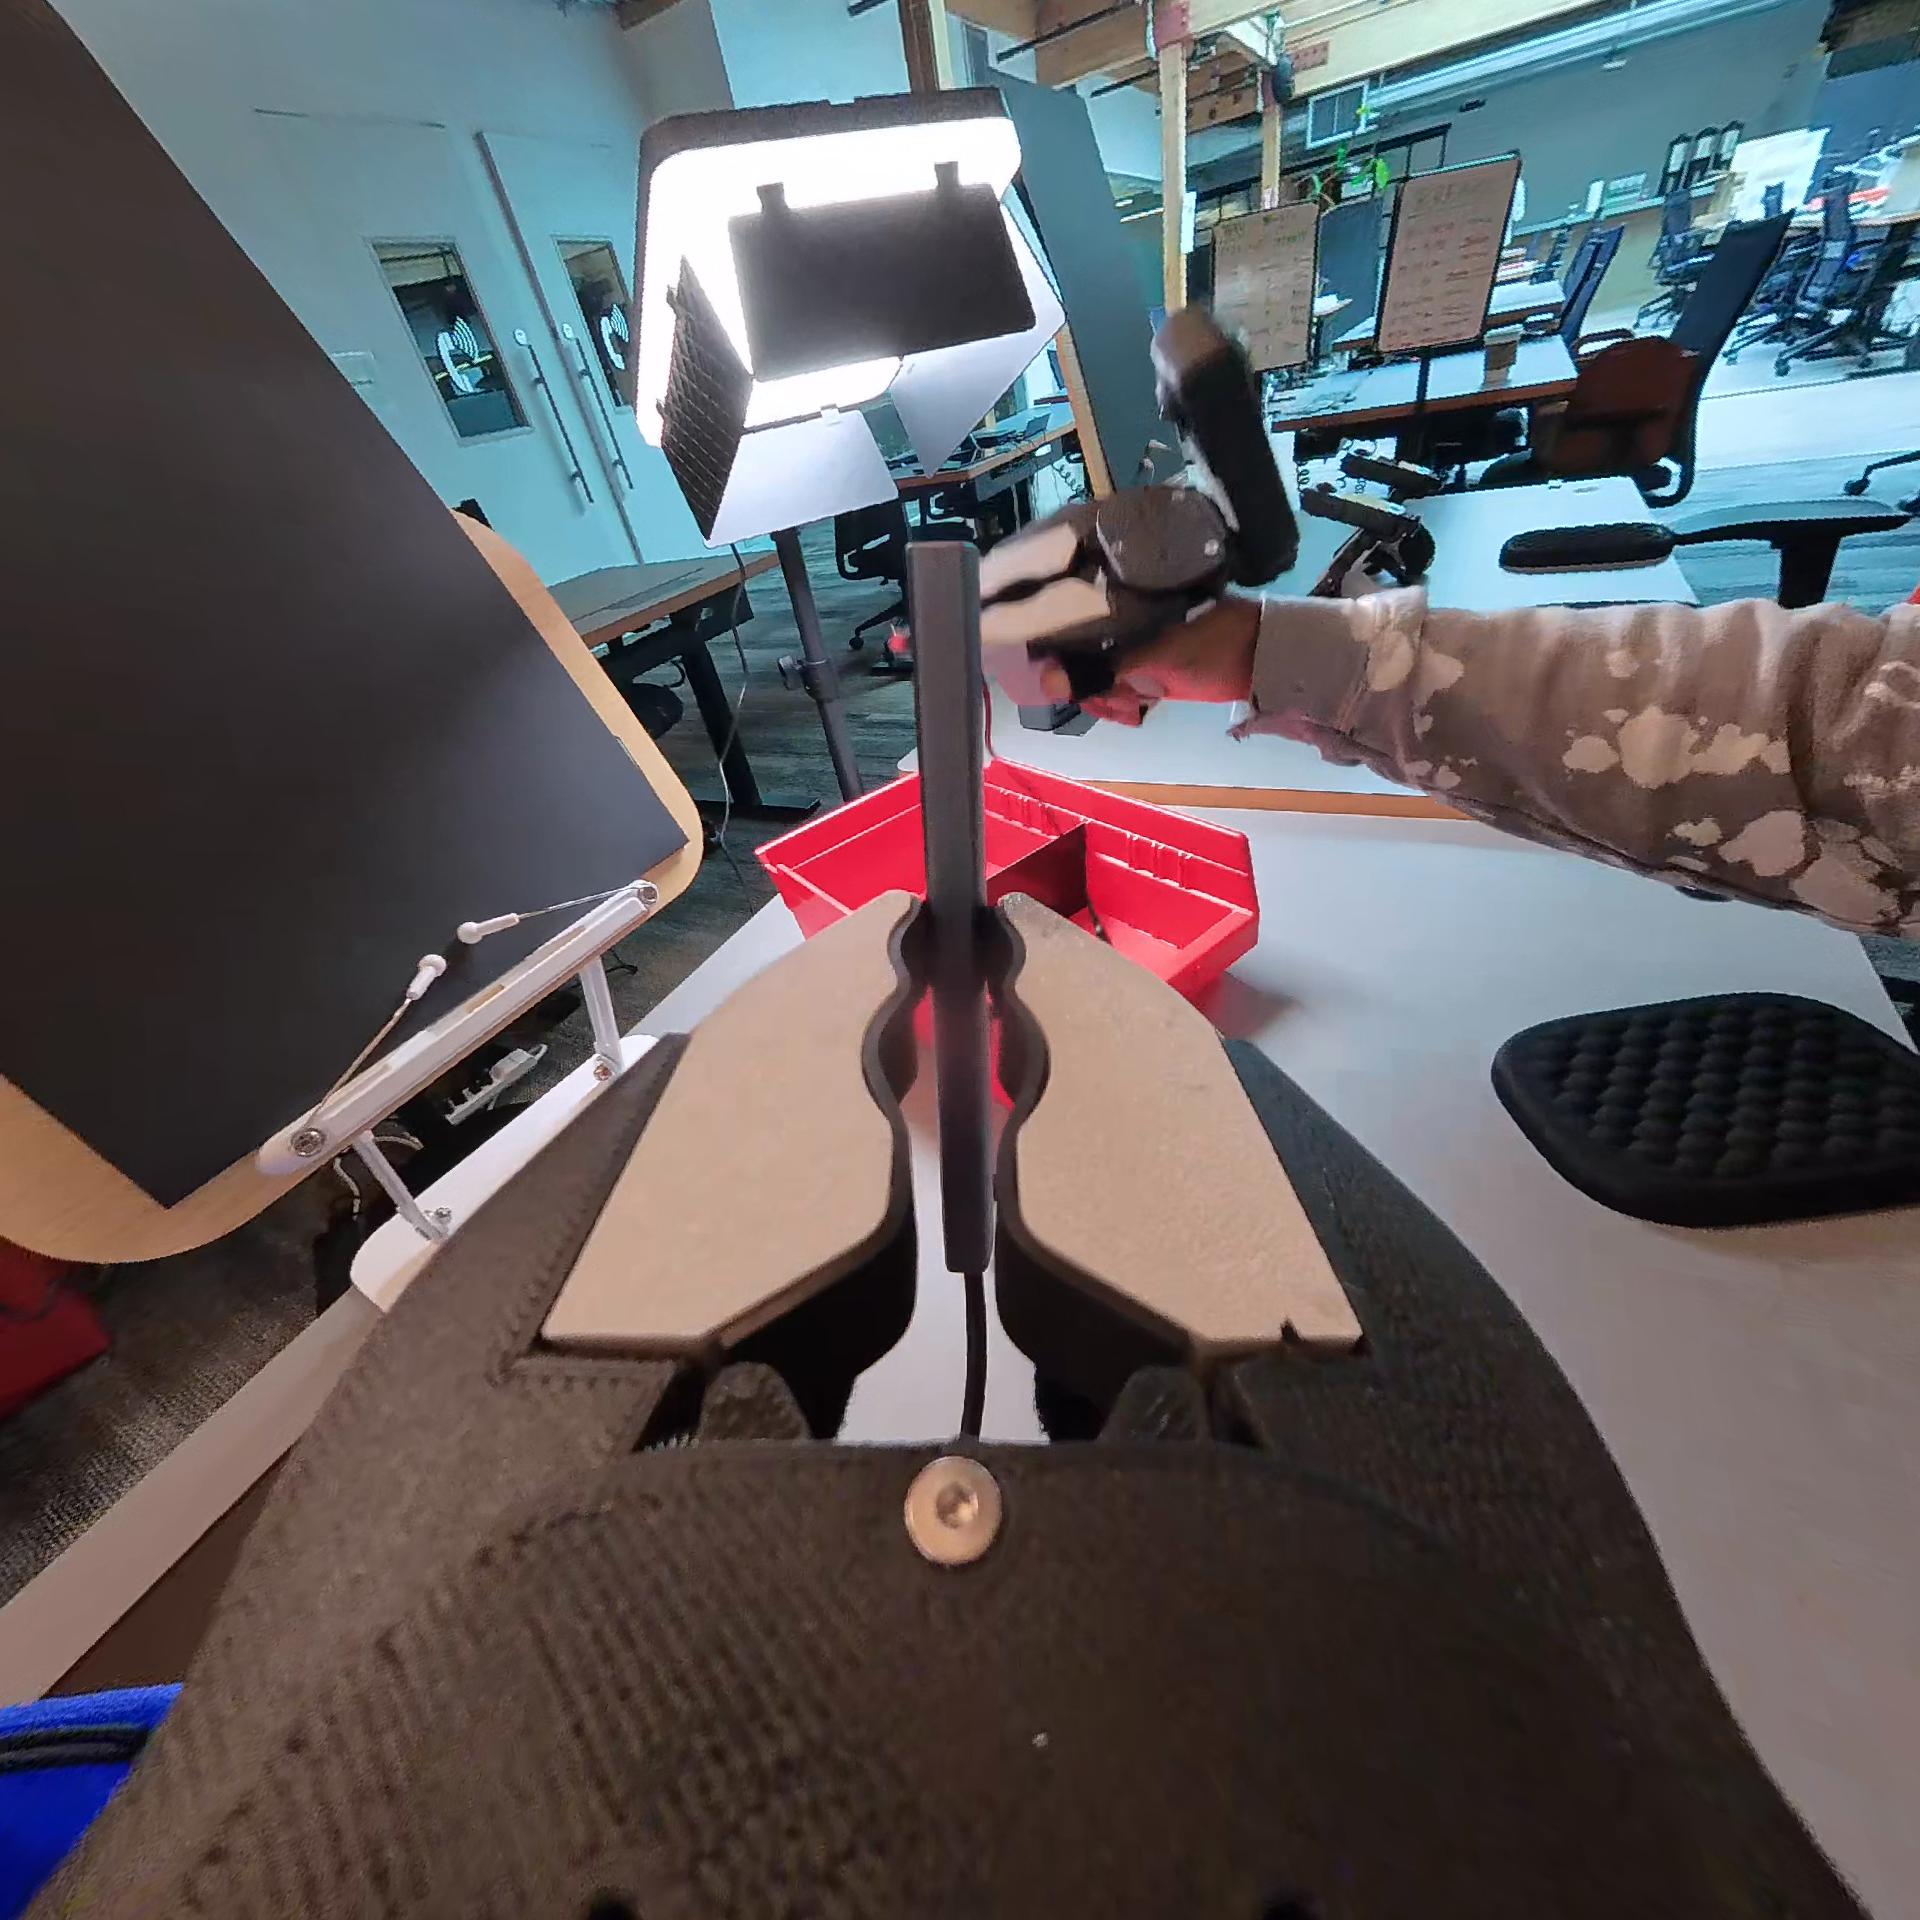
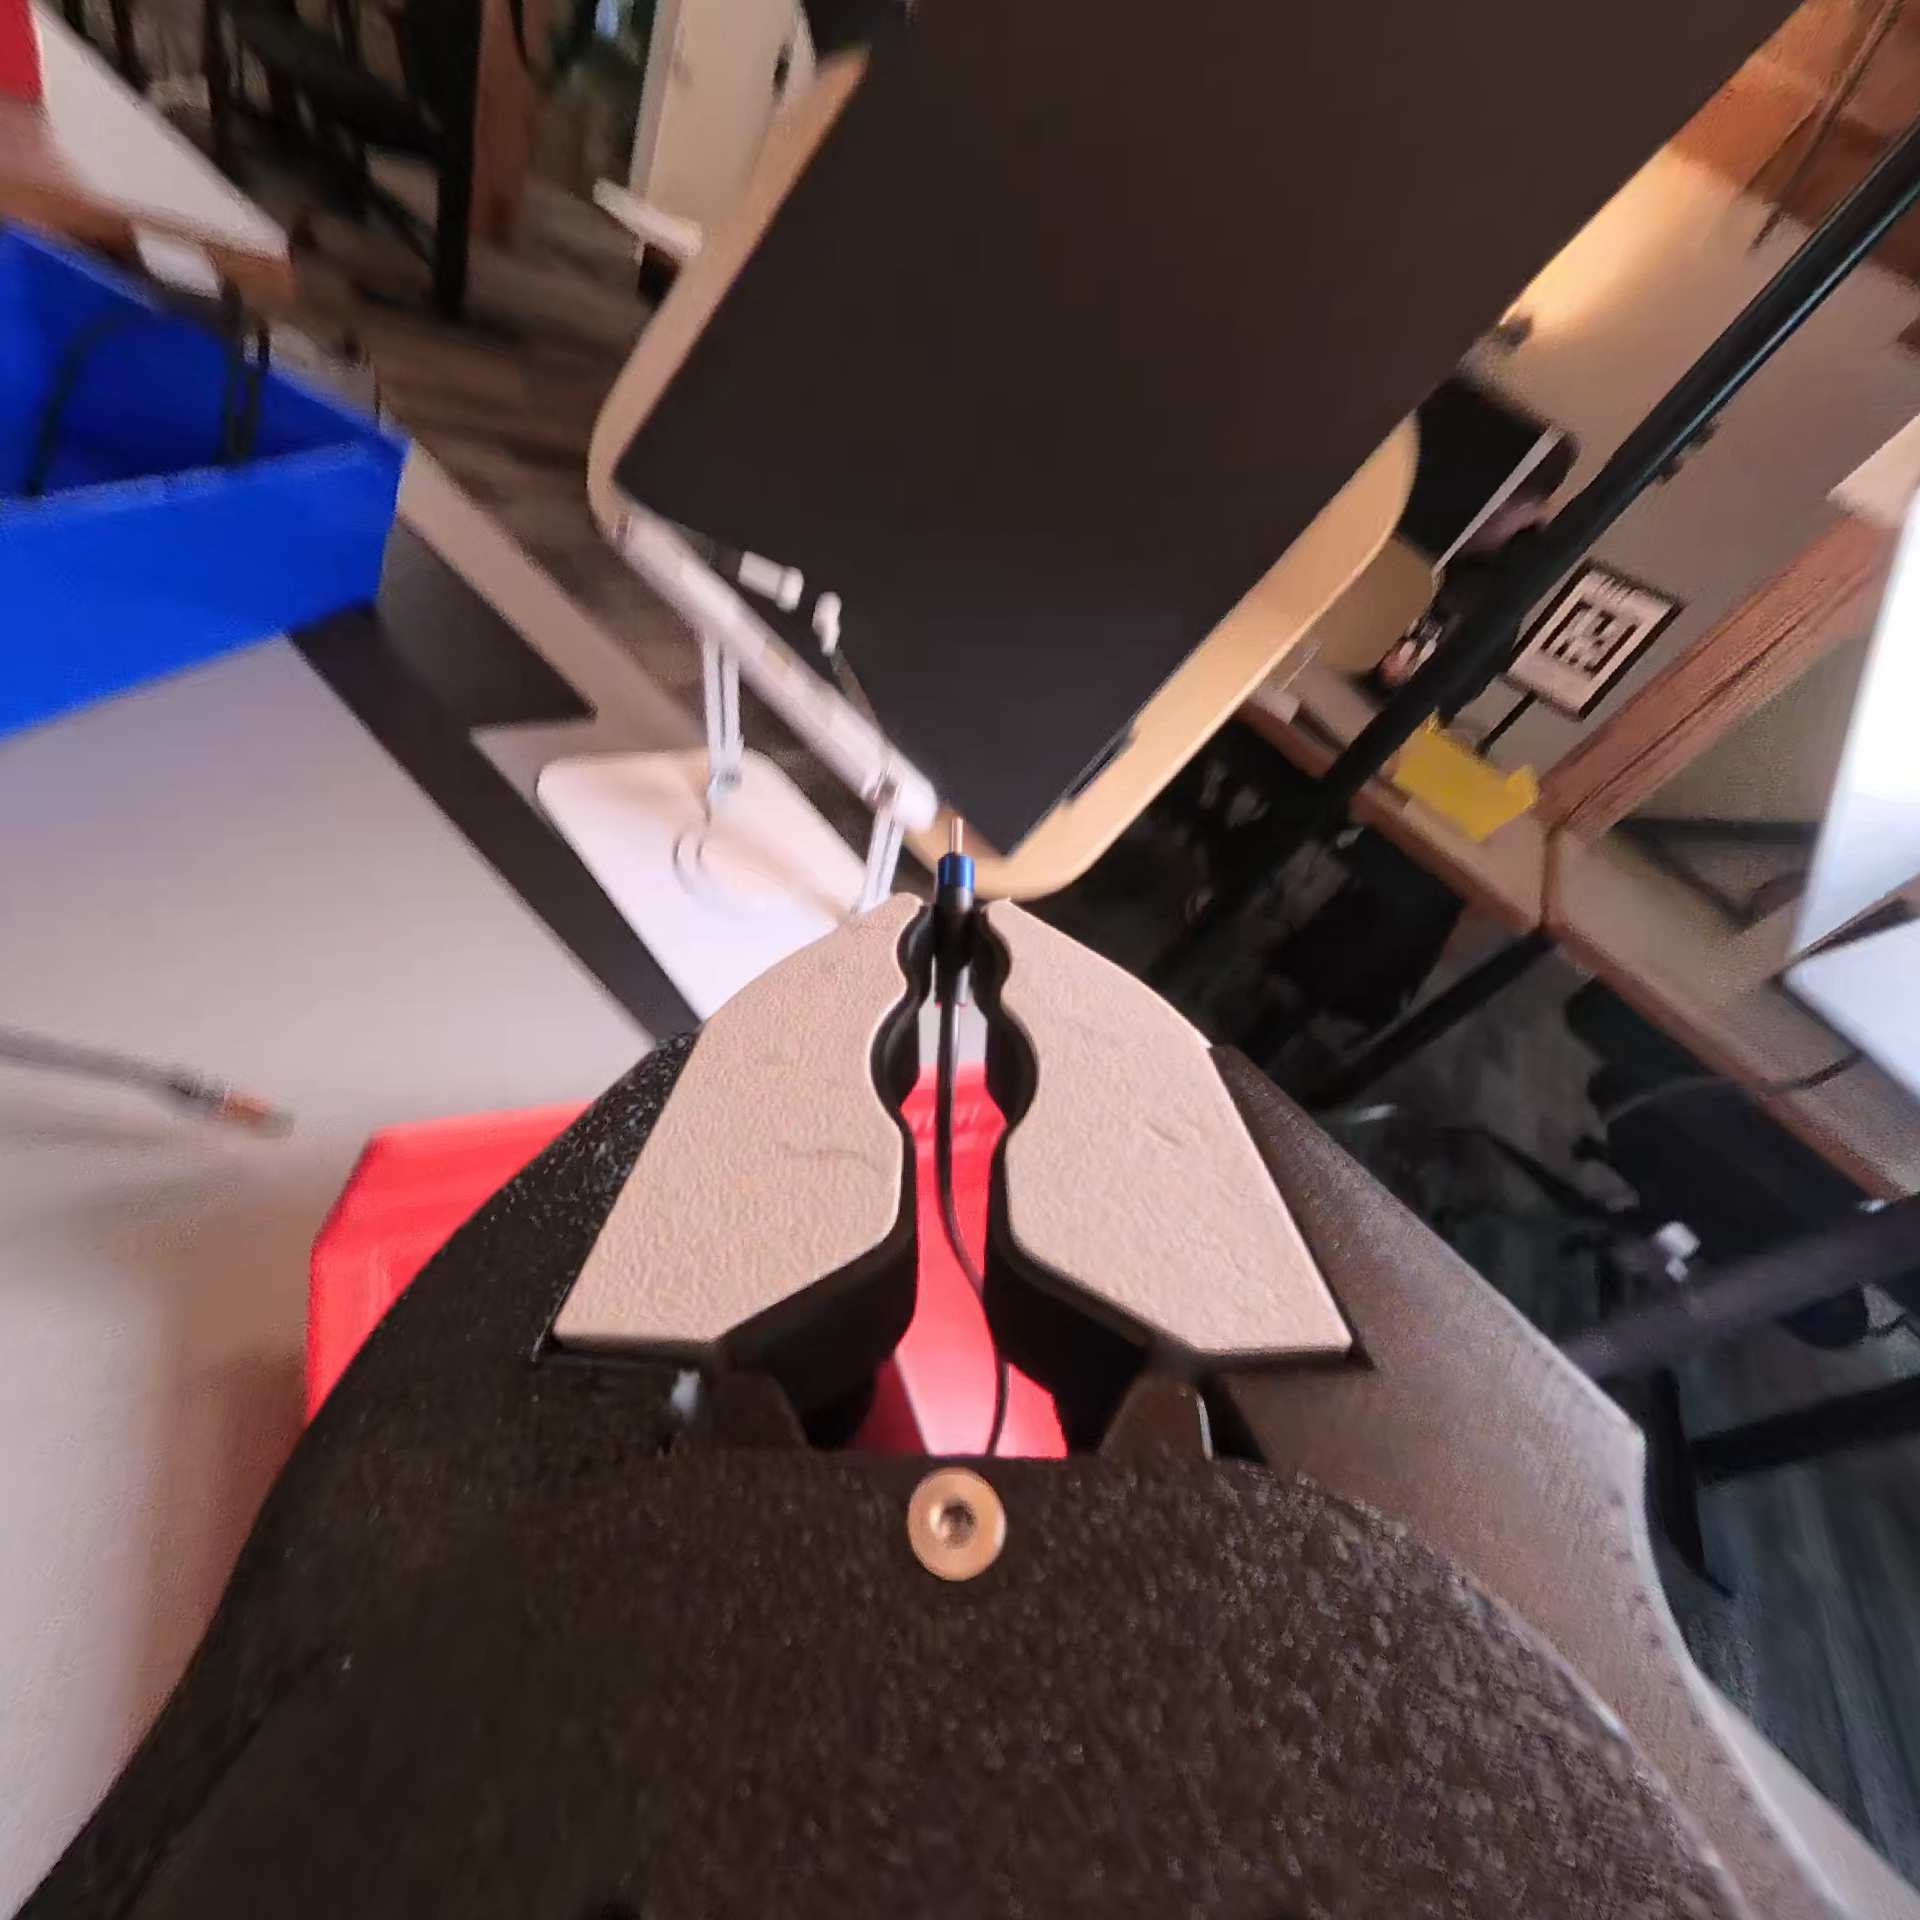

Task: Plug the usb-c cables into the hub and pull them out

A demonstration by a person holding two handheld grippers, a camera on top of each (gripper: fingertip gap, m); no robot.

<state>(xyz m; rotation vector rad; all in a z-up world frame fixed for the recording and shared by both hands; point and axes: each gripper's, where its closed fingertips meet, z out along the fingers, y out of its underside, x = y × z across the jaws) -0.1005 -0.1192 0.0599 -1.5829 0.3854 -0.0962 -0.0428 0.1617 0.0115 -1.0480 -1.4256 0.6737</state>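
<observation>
L tool (image 1: 951,925) clenched on hub (image 1: 948,790), held upright above surface (image 1: 1455,1039); slim, rigid, light. R tool (image 2: 951,914) grasps USB-C cable (image 2: 961,1195) at plug (image 2: 954,878). Cord limp; grip plug body, tip prob. fragile.

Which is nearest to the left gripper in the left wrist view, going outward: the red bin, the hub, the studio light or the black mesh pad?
1. The hub: gripped between the left gripper's fingers.
2. The red bin: on the table just beyond the fingertips.
3. The black mesh pad: on the table off to the right, too close to the bin to rank firmly.
4. The studio light: on its stand beyond the table, farthest.
</observation>
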